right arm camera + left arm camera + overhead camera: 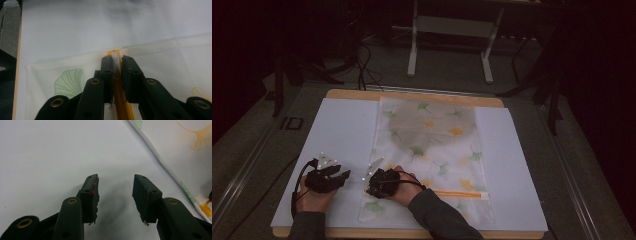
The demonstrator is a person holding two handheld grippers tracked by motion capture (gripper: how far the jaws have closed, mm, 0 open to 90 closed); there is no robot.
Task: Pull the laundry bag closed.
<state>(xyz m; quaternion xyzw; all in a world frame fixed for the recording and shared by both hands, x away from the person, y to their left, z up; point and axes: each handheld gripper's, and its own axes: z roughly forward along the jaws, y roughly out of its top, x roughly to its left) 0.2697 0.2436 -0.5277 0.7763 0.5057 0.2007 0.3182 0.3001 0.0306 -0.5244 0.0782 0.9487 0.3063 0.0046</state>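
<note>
A translucent white mesh zip bag printed with green and yellow ginkgo leaves [432, 150] lies flat on the white bench sheet [342, 135], long axis running 12 to 6. The right claw [117, 65] pinches its orange zipper [119, 97] near the bag's 7 o'clock corner. The left claw [115, 185], at 9 o'clock beside it, is spread over bare sheet.
</note>
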